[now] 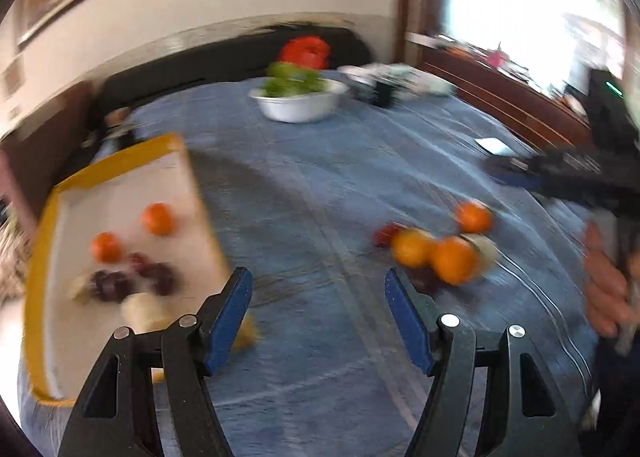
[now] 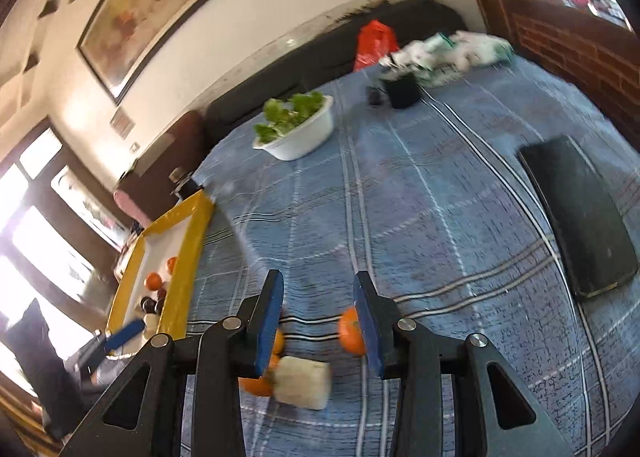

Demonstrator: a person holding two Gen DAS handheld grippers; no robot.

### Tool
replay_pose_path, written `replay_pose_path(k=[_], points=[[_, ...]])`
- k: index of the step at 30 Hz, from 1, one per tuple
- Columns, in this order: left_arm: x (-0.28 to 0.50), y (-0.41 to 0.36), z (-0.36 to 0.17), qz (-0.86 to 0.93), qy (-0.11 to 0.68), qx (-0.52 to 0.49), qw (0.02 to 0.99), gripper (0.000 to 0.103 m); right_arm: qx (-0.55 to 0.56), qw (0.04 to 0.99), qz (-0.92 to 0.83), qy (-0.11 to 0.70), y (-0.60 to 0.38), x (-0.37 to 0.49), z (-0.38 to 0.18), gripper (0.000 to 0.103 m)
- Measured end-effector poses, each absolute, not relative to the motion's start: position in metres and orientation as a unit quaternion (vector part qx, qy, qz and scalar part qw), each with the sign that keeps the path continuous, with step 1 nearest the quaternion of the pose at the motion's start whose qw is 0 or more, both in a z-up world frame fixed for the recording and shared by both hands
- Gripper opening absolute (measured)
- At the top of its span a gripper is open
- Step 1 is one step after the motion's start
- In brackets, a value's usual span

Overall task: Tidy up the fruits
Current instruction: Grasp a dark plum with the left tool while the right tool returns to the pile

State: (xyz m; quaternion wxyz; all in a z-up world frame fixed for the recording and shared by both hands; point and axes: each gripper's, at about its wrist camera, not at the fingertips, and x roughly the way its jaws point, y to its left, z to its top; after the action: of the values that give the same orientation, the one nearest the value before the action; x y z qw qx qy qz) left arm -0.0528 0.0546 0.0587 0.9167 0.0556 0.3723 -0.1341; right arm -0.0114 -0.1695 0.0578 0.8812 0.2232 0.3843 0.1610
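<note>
The left gripper (image 1: 318,285) is hanging with its jaws wide apart and nothing between them, the yellow-rimmed tray (image 1: 40,257) lying just to its left with oranges, dark fruits and pale pieces inside (all blurred). Loose oranges (image 1: 454,259) are sitting on the blue cloth (image 1: 320,177) ahead to its right. The right gripper (image 2: 319,289) is hovering narrow and empty, a pale block (image 2: 304,381) lying below its fingers, an orange (image 2: 350,331) beside the right finger.
</note>
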Motion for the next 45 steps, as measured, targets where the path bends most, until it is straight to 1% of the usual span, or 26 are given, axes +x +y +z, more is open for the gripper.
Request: replay_pose_path(k=[2, 4, 7, 15, 22, 23, 25, 31, 35, 40, 42, 45], points=[[-0.056, 0.034, 0.052, -0.178, 0.380, 0.075, 0.904, 0.063, 0.230, 0.877, 0.163, 0.389, -0.172, -0.009, 0.054, 0.040], [-0.055, 0.021, 0.046, -0.203, 0.391, 0.091, 0.893, 0.051, 0.232, 0.877, 0.166, 0.387, -0.171, -0.007, 0.054, 0.040], [-0.053, 0.003, 0.035, -0.219, 0.406, 0.112, 0.880, 0.042, 0.231, 0.877, 0.172, 0.383, -0.171, -0.009, 0.054, 0.040], [-0.036, -0.014, 0.018, -0.216, 0.432, 0.118, 0.868, 0.041, 0.233, 0.875, 0.190, 0.379, -0.168, -0.011, 0.054, 0.040], [-0.018, -0.017, 0.012, -0.225, 0.447, 0.084, 0.862, 0.040, 0.226, 0.875, 0.204, 0.375, -0.164, -0.013, 0.056, 0.040], [-0.016, -0.016, 0.012, -0.222, 0.446, 0.078, 0.863, 0.039, 0.225, 0.876, 0.206, 0.375, -0.163, -0.014, 0.056, 0.040], [-0.016, -0.014, 0.012, -0.216, 0.446, 0.077, 0.865, 0.028, 0.221, 0.875, 0.209, 0.377, -0.161, -0.014, 0.056, 0.041], [-0.025, 0.004, 0.014, -0.220, 0.452, 0.056, 0.863, 0.027, 0.201, 0.870, 0.234, 0.384, -0.149, -0.014, 0.055, 0.043], [-0.031, 0.021, 0.019, -0.209, 0.440, 0.039, 0.872, 0.027, 0.178, 0.863, 0.271, 0.388, -0.133, -0.018, 0.055, 0.044], [-0.029, 0.045, 0.033, -0.179, 0.405, 0.008, 0.896, 0.027, 0.127, 0.855, 0.315, 0.392, -0.108, -0.027, 0.055, 0.046], [-0.030, 0.057, 0.038, -0.162, 0.390, -0.006, 0.907, 0.027, 0.107, 0.848, 0.334, 0.398, -0.098, -0.030, 0.053, 0.048], [-0.029, 0.071, 0.042, -0.136, 0.370, -0.023, 0.919, 0.027, 0.039, 0.847, 0.343, 0.404, -0.076, -0.041, 0.050, 0.049]])
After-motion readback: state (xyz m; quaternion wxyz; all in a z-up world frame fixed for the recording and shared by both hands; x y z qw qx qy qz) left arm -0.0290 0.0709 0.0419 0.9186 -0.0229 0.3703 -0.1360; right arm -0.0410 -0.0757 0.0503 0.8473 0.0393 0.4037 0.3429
